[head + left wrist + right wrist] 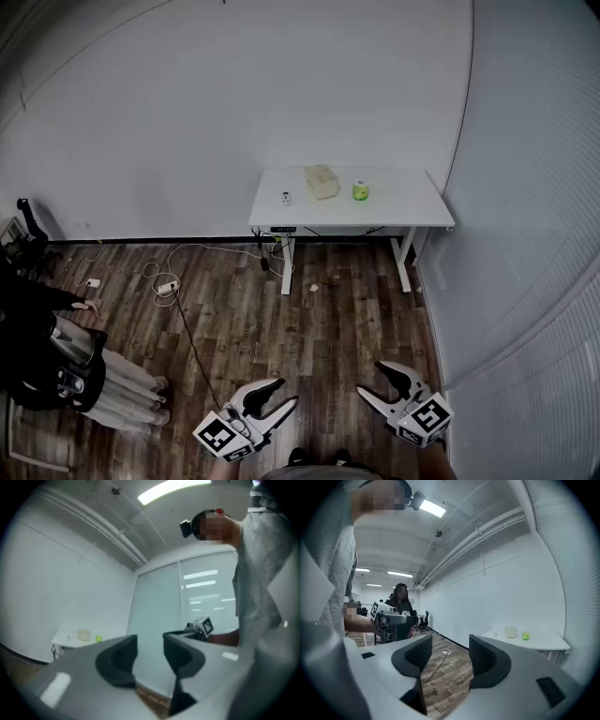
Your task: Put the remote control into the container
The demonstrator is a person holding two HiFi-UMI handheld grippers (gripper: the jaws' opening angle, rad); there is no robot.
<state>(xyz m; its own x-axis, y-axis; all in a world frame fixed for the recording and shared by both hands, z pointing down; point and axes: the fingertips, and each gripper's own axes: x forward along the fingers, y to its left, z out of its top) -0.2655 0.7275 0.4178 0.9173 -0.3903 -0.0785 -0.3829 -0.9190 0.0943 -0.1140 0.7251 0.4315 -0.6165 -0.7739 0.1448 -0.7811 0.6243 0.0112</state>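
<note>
The two tools are hanging low in front of the person, and no work is within reach yet. The left hand-held gripper point(289, 391) is showing only a narrow gap between its jaws, and nothing is sitting in that gap. The right hand-held gripper point(367, 377) is standing more widely open and is also carrying nothing.

Just ahead of the left hand-held gripper, a dark cable point(194, 347) is running over the wooden floor point(347, 319) toward a power strip point(167, 288) further to the left. I am judging this as the first danger, because a foot could catch it during the walk forward.

Far ahead of both tools, a white surface point(403, 202) is standing against the wall. The remote control point(286, 197) is lying on its left part, about straight ahead of the left hand-held gripper and well apart from both. It is appearing as a very small, pale, flat thing, and its buttons are too small to make out. The beige container point(322, 181) is sitting just to the right of it, and a small green object point(360, 190) is standing further to the right.

Because the remote control is looking so thin and low, the jaws are probably risking to slide over it, or to push it toward the edge of the surface, instead of gripping it.
</note>
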